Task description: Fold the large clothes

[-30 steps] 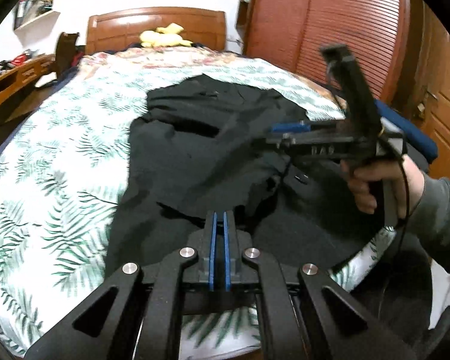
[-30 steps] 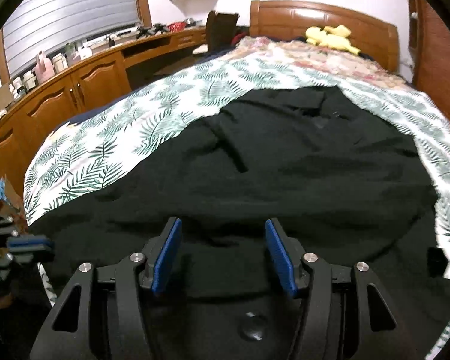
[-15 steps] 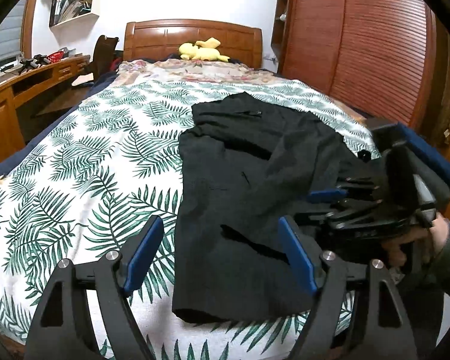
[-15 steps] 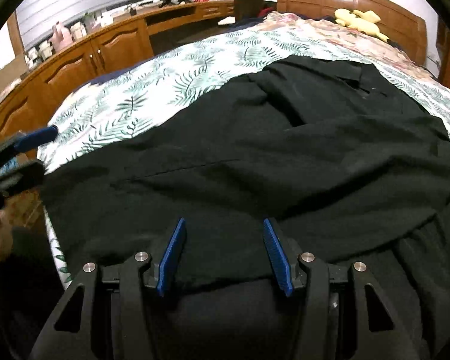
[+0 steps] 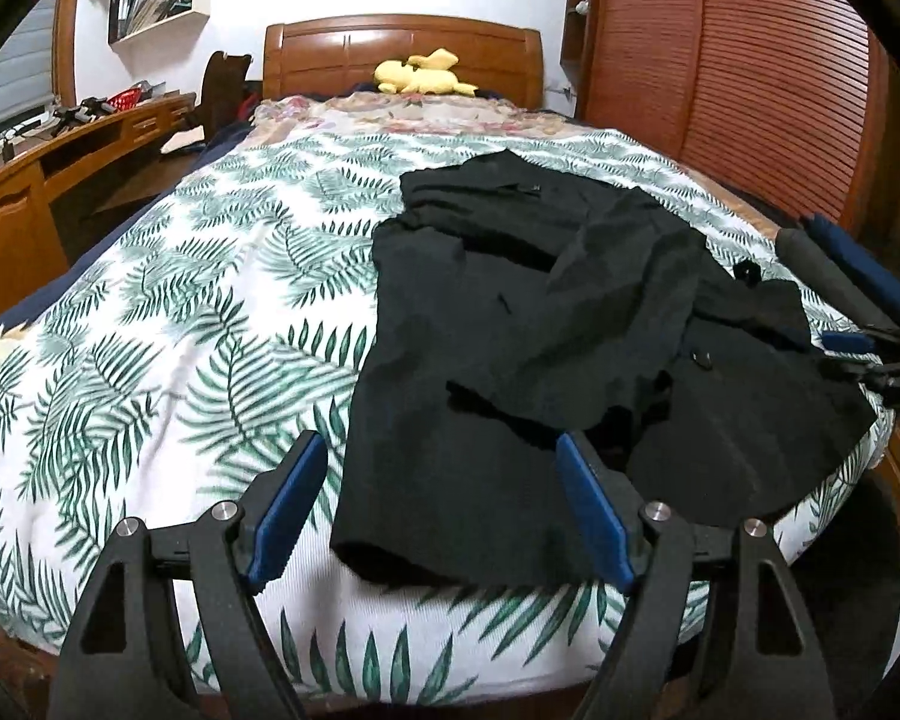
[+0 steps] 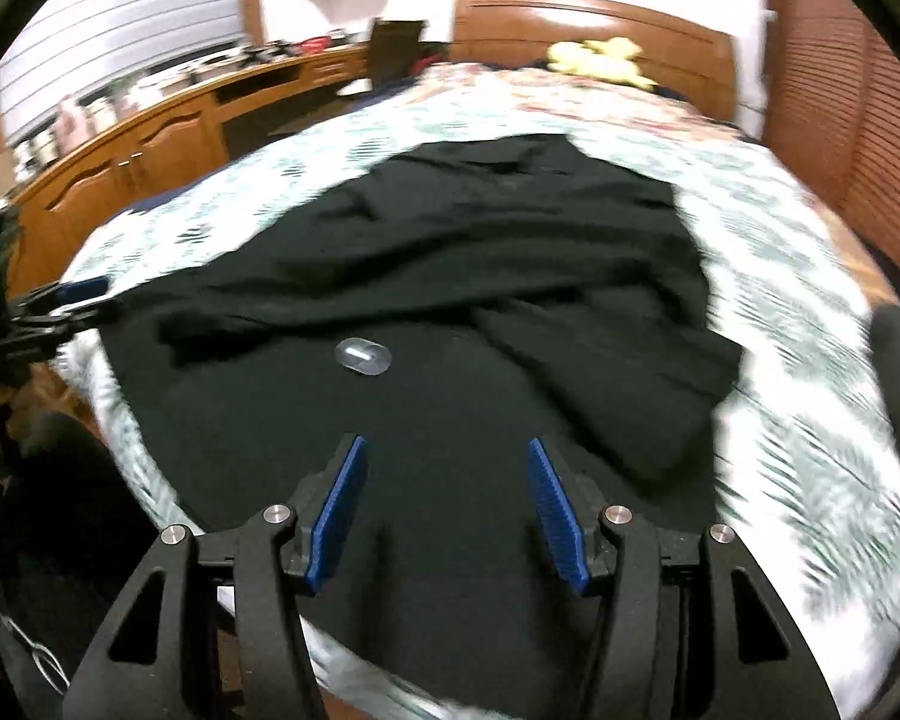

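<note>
On the bed [image 5: 168, 324], black garment [image 5: 510, 324] lies half-folded. Both hand-held grippers, left [image 5: 444, 504] and right [image 6: 447, 507], spread and empty, probably repositioning for the next fold.

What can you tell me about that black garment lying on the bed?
The black garment is large, of matte dark cloth, and lies rumpled on the fern-print bedspread, toward the bed's foot and right side. One part is folded across its middle, leaving creases and overlapping layers; a collar-like end points to the headboard. A clear button shows on it. Its near edge reaches the mattress edge. Both tongs, the left and the right, stand open above it; neither grips it.
</note>
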`<state>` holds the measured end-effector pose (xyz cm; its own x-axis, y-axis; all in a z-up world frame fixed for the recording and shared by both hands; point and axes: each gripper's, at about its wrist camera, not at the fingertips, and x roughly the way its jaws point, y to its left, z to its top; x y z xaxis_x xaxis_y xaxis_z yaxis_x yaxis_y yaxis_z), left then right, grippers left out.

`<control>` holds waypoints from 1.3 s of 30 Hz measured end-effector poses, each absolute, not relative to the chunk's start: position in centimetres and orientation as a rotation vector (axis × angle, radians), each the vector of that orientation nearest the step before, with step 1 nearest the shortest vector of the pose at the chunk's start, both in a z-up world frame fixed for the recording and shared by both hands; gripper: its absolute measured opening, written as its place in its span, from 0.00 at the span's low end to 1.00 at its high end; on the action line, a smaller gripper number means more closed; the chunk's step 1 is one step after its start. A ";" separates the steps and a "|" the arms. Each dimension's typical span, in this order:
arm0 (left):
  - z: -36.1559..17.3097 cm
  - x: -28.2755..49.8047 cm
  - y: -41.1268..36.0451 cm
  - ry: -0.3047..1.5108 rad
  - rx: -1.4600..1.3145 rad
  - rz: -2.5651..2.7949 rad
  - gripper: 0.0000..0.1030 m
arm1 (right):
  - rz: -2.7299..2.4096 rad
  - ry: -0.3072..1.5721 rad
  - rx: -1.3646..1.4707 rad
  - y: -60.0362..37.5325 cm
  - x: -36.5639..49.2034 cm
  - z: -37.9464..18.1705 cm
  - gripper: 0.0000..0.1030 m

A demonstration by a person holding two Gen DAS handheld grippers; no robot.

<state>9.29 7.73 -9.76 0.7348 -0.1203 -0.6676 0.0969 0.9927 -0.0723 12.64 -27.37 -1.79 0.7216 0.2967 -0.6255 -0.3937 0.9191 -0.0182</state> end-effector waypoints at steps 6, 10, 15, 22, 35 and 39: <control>-9.5 8.7 7.5 0.752 -0.020 -0.115 0.77 | 0.273 0.670 -0.078 -33.3 12.4 -2.8 0.57; -8.4 8.8 7.1 0.727 0.005 -0.114 0.77 | 0.258 0.686 -0.027 -35.4 12.7 -3.9 0.57; -8.5 9.7 7.3 0.738 -0.001 -0.100 0.77 | 0.270 0.717 0.007 -37.3 12.2 -4.9 0.57; -10.2 10.6 8.3 0.800 -0.014 -0.106 0.58 | 0.301 0.737 0.026 -37.7 11.3 -6.0 0.57; -12.6 9.9 10.7 0.831 -0.052 -0.096 0.54 | 0.342 0.694 0.002 -35.4 11.0 -6.2 0.46; -12.7 9.7 10.3 0.821 -0.053 -0.120 0.43 | 0.335 0.714 -0.017 -35.0 11.5 -7.0 0.46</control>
<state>9.71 10.32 -12.71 0.6754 -0.1272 -0.7264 0.0861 0.9919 -0.0936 11.48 -34.98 -6.97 0.7051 0.2954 -0.6446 -0.3070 0.9467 0.0981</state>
